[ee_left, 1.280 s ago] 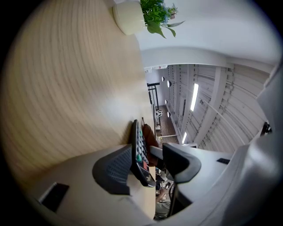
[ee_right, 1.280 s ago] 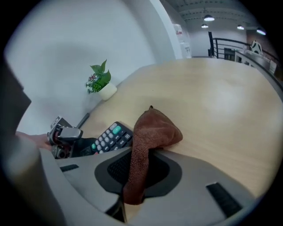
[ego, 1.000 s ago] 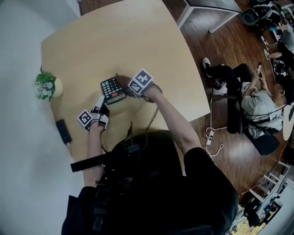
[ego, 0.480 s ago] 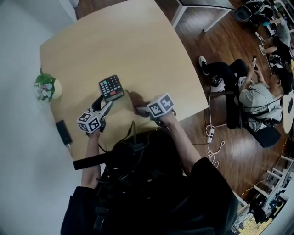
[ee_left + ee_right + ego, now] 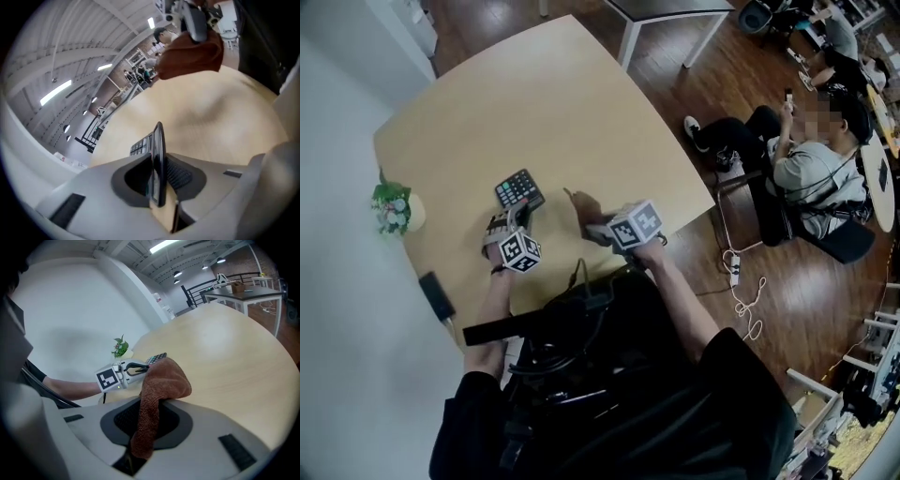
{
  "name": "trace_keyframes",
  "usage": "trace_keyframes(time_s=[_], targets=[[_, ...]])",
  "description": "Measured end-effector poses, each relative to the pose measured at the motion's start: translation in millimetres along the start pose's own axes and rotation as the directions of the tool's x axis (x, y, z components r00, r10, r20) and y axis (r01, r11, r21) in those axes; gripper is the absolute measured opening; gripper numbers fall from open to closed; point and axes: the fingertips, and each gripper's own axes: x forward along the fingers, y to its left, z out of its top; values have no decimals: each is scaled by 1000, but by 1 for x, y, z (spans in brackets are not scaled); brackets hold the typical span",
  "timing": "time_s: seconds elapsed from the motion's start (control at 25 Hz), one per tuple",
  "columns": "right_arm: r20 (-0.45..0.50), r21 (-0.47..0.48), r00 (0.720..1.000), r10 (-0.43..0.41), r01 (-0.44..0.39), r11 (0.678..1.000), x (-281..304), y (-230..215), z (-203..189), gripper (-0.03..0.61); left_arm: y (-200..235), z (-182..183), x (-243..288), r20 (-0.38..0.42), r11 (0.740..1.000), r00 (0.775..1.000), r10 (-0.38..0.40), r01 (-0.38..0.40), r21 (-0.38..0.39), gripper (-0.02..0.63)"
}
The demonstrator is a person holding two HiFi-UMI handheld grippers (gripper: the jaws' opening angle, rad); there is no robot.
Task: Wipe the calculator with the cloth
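Left gripper (image 5: 514, 221), jaws just having been closing, is clamping the calculator (image 5: 519, 188) by its edge. Right gripper (image 5: 592, 225) is pinching the brown cloth (image 5: 161, 380) just beside the calculator. That thin edge hold is likely risking the calculator twisting loose under wiping pressure.

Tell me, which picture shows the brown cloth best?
The right gripper view. The cloth is close up in the middle, pinched by the right gripper. The left gripper view shows it farther off, near the top. The head view shows only a small brown bit.
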Motion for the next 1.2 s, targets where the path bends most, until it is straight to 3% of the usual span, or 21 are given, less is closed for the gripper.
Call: trace_keyframes(time_s=[0.04,0.08,0.12,0.16,0.2,0.24,0.28,0.32,0.36,0.4,0.52,0.6,0.72,0.76,0.84,0.96,1.08,1.16,1.2], targets=[[8,9,1000,-16,16,1000,-5,0,-5,55,14,5,-8,38,996,999,14,-11,-93,82],[17,16,999,-37,37,999,-9,-1,-9,55,33,9,-19,95,968,995,28,-3,-252,78],[27,18,998,-64,63,998,-13,-2,-11,55,57,11,-32,175,885,983,54,34,-464,72],[43,10,995,-93,92,996,-17,-2,-11,55,83,10,-46,271,724,957,104,114,-680,66],[69,-6,991,-118,119,993,-21,0,-6,55,108,8,-61,373,501,911,178,242,-831,66],[109,-33,985,-135,140,990,-26,5,5,55,128,6,-76,465,270,844,266,398,-877,64],[160,-71,977,-142,155,985,-31,13,23,55,141,7,-90,531,76,770,355,542,-837,63],[213,-123,967,-139,167,978,-36,26,45,55,146,8,-103,569,-64,700,432,653,-755,61],[256,-187,958,-128,179,966,-40,41,69,55,146,12,-113,589,-151,640,493,730,-667,63],[279,-257,953,-115,189,948,-40,57,92,56,144,17,-122,600,-192,591,539,780,-596,61],[194,-434,975,-106,182,882,-13,89,130,57,133,39,-145,608,-211,472,639,867,-451,63],[110,-503,987,-117,157,850,10,100,132,58,121,50,-153,583,-237,419,696,900,-365,63],[108,-524,987,-122,161,836,18,110,131,135,107,51,-158,512,-280,386,767,920,-274,64],[112,-521,987,-118,159,838,17,111,130,187,105,49,-159,493,-286,377,784,925,-251,64],[127,-511,986,-109,159,845,11,109,131,220,101,49,-160,474,-287,362,803,931,-226,64],[200,-476,976,-83,171,863,-3,101,143,224,97,56,-161,467,-267,336,818,941,-209,64],[258,-445,966,-31,147,883,-18,94,150,218,97,76,-165,485,-227,296,823,954,-196,66],[291,-429,957,3,127,894,-35,86,151,73,99,93,-166,505,-203,279,817,959,-200,66],[315,-408,949,1,135,903,-46,78,152,59,99,102,-166,513,-195,275,813,959,-205,66]])
